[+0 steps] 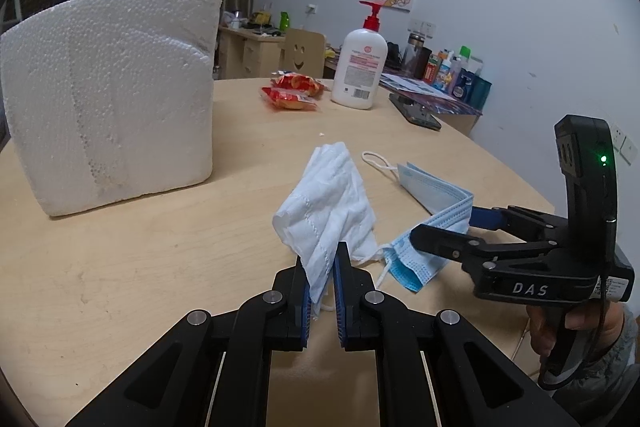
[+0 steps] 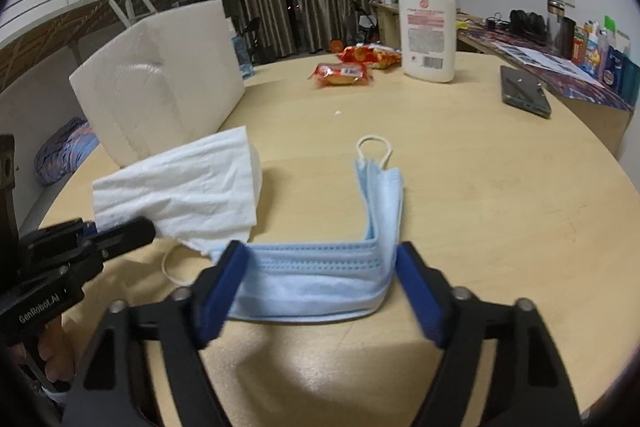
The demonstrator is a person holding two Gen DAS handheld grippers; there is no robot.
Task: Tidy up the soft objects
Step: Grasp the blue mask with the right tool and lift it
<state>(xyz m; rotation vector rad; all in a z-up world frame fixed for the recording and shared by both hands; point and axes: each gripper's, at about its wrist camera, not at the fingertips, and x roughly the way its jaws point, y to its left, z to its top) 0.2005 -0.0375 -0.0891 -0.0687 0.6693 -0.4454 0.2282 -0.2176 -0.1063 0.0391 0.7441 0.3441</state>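
On the round wooden table (image 1: 120,267) lie two face masks. My left gripper (image 1: 320,261) is shut on the lower edge of the white pleated mask (image 1: 324,199), which stands up from its pads; the same gripper (image 2: 140,227) and white mask (image 2: 180,187) show at the left of the right wrist view. The light blue mask (image 2: 320,275) lies folded on the table, with one ear loop (image 2: 374,147) stretched away from me. My right gripper (image 2: 320,253) is open around the blue mask, one blue pad at each end. In the left wrist view, the right gripper (image 1: 444,227) straddles the blue mask (image 1: 436,195).
A big white foam block (image 1: 108,99) stands at the left. At the back are red snack packets (image 1: 294,91), a white pump bottle (image 1: 360,67) and a dark phone (image 1: 416,113). The table's edge curves close on the right, with a cluttered desk (image 2: 580,67) beyond.
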